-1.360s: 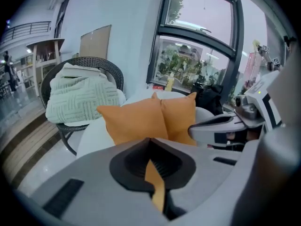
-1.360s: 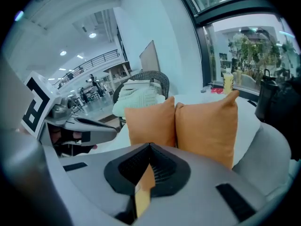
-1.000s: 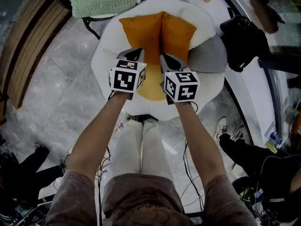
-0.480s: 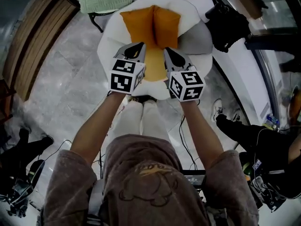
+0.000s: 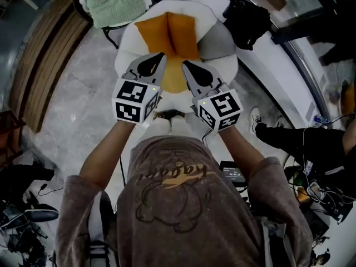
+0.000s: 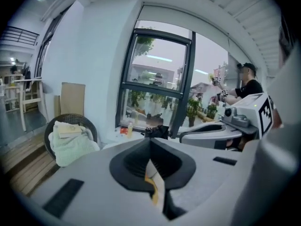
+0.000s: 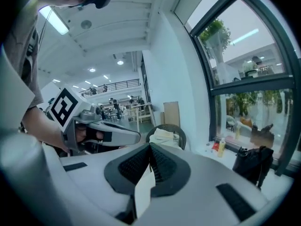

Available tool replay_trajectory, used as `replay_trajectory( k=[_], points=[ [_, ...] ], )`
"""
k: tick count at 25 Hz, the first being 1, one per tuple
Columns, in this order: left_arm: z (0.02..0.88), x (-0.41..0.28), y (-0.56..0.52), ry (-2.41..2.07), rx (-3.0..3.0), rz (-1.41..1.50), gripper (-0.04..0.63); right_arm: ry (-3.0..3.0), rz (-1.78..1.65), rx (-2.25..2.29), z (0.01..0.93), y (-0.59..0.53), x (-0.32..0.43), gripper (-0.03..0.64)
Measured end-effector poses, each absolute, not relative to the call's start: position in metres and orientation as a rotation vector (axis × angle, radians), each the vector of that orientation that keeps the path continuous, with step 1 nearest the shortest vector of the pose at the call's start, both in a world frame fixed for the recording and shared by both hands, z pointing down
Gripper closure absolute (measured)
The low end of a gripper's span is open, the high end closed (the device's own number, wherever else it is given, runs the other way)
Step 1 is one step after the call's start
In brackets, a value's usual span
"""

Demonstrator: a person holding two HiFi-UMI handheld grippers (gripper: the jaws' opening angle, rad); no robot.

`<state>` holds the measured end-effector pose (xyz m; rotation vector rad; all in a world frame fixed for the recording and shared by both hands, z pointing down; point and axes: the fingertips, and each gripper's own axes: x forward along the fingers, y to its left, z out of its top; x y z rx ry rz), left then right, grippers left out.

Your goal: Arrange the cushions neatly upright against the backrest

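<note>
A pair of cushions stands side by side on the round chair, a third cushion just right of them; a blanket-heaped wicker chair behind left, a bag behind right

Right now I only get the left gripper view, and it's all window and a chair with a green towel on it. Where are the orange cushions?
Observer: The head view has them. Two orange cushions stand side by side, propped against the back of the round white chair.
Operator: Is anything next to them?
Observer: Yes, a grey cushion sits at their right, on the same chair.
Operator: Is the other gripper holding something?
Observer: No. The right gripper view shows the right gripper with its jaws together and nothing between them.
</note>
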<state>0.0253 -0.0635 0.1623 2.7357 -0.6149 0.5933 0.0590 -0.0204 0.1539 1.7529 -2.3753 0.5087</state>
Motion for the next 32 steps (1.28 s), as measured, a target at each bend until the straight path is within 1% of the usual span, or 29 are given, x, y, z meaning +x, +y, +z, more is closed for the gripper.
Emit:
replay_trajectory(
  k=[6, 12, 21, 32],
  points=[
    [0.107, 0.018, -0.014, -0.437, 2.869, 0.520, 0.591, -2.433, 0.432, 1.813, 0.101, 0.028, 0.058, 0.597],
    [0.080, 0.014, 0.014, -0.376, 2.906, 0.422, 0.591, -2.487, 0.382, 1.867, 0.073, 0.061, 0.055, 0.598],
    [0.068, 0.016, 0.028, -0.321, 2.939, 0.385, 0.591, -2.558, 0.291, 1.820, 0.048, 0.067, 0.053, 0.597],
    [0.071, 0.000, 0.033, -0.339, 2.908, 0.376, 0.591, -2.604, 0.224, 1.662, 0.045, 0.082, 0.030, 0.597]
  ],
)
